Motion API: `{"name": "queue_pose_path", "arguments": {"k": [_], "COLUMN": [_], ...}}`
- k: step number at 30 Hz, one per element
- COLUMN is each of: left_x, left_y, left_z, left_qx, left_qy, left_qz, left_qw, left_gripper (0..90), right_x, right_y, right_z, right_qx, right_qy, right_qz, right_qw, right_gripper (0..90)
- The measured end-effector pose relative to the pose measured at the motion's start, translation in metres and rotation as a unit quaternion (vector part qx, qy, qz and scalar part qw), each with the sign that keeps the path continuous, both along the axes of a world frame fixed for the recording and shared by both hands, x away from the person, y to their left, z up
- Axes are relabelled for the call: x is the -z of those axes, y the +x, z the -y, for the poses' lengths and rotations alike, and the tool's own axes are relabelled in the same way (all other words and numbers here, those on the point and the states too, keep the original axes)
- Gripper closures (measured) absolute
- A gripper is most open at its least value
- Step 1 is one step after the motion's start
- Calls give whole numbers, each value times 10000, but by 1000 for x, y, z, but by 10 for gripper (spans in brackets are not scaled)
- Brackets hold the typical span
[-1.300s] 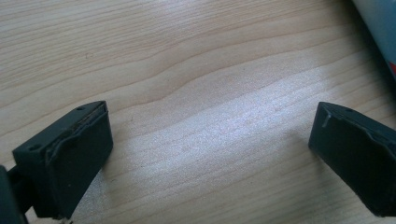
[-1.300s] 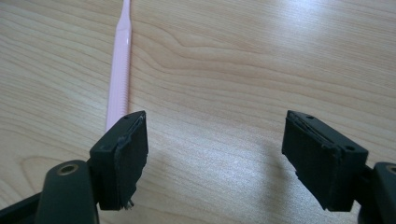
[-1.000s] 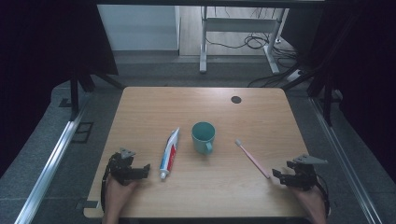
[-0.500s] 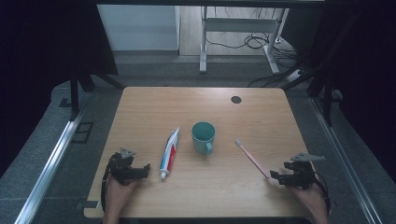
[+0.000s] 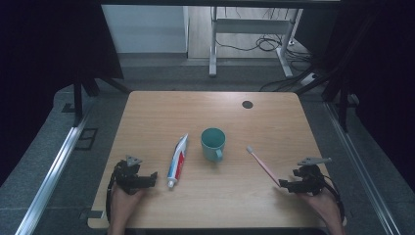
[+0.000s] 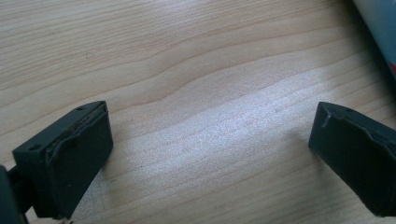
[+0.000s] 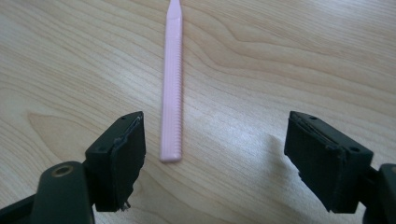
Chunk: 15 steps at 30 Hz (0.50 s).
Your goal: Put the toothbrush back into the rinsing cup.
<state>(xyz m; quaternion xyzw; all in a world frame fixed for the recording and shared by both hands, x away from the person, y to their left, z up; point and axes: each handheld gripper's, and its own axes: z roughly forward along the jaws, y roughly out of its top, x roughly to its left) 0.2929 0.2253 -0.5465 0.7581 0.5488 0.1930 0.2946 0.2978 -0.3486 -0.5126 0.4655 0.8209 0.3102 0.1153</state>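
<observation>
A pink toothbrush lies slantwise on the wooden table, right of a teal mug. A white, red and blue toothpaste tube lies left of the mug. My right gripper rests at the front right and is open. The toothbrush's handle end lies between the jaws of the right gripper, nearer the left one, and neither pad touches it. My left gripper rests at the front left, open, just left of the tube's cap. Bare wood lies between the jaws of the left gripper, with the tube's edge beyond.
A small black round spot marks the table's far right part. Dark frame posts and a metal rail flank the table. Cables and a stand's legs lie on the floor behind it.
My right gripper has edged slightly left toward the toothbrush's handle end. The left gripper and the objects on the table have not moved.
</observation>
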Motion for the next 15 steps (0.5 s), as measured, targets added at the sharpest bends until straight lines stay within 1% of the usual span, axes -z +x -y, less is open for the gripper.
{"name": "queue_pose_path", "arguments": {"k": [2, 4, 6, 8, 11, 12, 13, 15], "left_x": [0, 0, 0, 0, 0, 0, 0, 0], "left_y": [0, 0, 0, 0, 0, 0, 0, 0], "left_z": [0, 0, 0, 0, 0, 0, 0, 0], "left_qx": [1, 3, 4, 5, 5, 3, 3, 5], "left_qy": [3, 4, 3, 4, 6, 3, 3, 5], "left_qz": [0, -1, -2, -3, -2, -1, -1, -2], "left_qw": [10000, 10000, 10000, 10000, 10000, 10000, 10000, 10000], "left_gripper": [0, 0, 0, 0, 0, 0, 0, 0], "right_x": [-2, -3, -6, -6, -6, -6, -6, -7], "right_y": [3, 5, 8, 9, 14, 16, 16, 20], "right_z": [-4, -6, -11, -12, -16, -18, -18, -21], "right_qx": [-93, -125, -168, -205, -271, -309, -309, -345], "right_qy": [-111, -142, -240, -289, -376, -473, -473, -531], "right_qz": [3, -1, -78, -75, -180, -266, -266, -359], "right_qw": [9999, 9998, 9995, 9993, 9988, 9980, 9980, 9973], "right_gripper": [226, 232, 247, 250, 254, 257, 257, 259]}}
